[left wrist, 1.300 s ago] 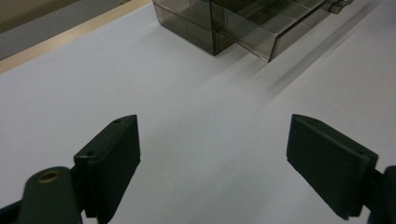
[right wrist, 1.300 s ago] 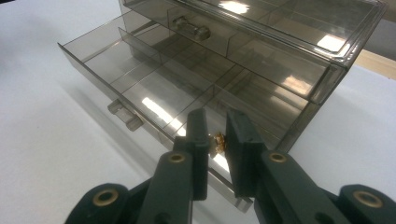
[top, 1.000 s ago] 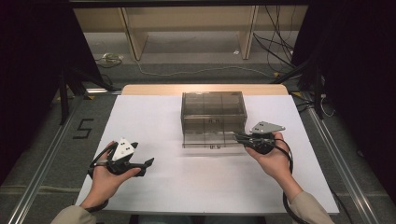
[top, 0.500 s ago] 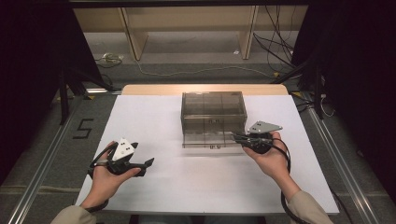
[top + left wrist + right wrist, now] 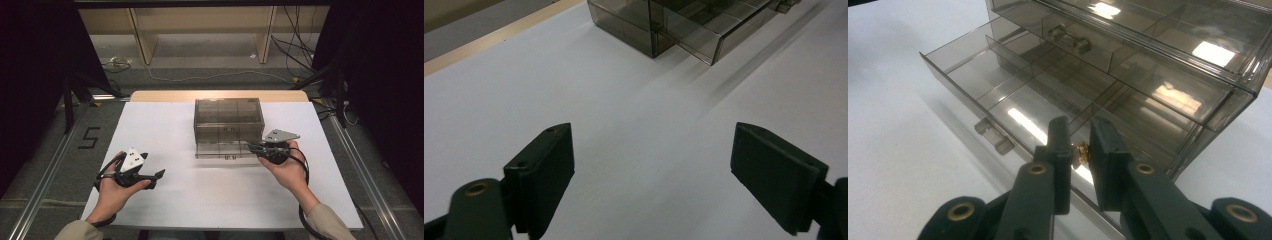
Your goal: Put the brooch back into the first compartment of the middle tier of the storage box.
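A smoky see-through drawer box (image 5: 228, 120) stands mid-table with its bottom drawer (image 5: 998, 90) pulled out toward me. The drawer is split into compartments that look bare. My right gripper (image 5: 251, 146) hovers at the drawer's right front corner. In the right gripper view this gripper (image 5: 1079, 150) is shut on a small gold-coloured piece (image 5: 1081, 152), pinched between the pads over the drawer's near compartment. My left gripper (image 5: 159, 176) rests low at the table's front left, far from the box. Its jaws (image 5: 651, 175) stand wide open over bare white surface, with the box (image 5: 684, 25) ahead of them.
The white tabletop (image 5: 165, 130) has a wooden strip along its far edge. The upper drawer's handle (image 5: 1069, 39) is shut flush; the open drawer's handle (image 5: 993, 135) juts toward me. Cables and wooden shelving (image 5: 200, 30) lie on the floor beyond the table.
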Tool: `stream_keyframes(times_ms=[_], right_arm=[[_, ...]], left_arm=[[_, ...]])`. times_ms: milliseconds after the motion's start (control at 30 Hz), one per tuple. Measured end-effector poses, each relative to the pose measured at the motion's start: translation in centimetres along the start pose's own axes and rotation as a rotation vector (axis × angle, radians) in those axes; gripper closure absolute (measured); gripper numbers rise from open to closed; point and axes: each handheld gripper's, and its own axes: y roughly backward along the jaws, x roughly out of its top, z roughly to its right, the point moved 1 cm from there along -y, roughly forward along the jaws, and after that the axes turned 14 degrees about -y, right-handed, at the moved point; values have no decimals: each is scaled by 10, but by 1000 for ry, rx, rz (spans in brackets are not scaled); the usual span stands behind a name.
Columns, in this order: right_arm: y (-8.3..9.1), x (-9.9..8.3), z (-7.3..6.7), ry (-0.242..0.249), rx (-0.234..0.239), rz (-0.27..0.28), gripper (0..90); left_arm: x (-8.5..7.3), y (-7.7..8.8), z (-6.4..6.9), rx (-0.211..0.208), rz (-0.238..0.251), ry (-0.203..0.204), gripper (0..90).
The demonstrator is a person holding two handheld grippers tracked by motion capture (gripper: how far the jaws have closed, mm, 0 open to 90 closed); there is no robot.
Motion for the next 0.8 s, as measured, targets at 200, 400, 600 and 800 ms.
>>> stream_keyframes(times_ms=[200,400,600,800], right_arm=[[-1,0,0,-5,3,0,805],[-2,1,-1,-6,5,-1,806],[-3,2,-2,-3,10,-4,805],[-5,2,-4,-3,11,-5,806]], left_arm=[[0,0,0,0,-2,0,177],[0,0,0,-1,-2,0,177],[0,0,0,-1,-2,1,177],[0,0,0,0,-1,1,178]])
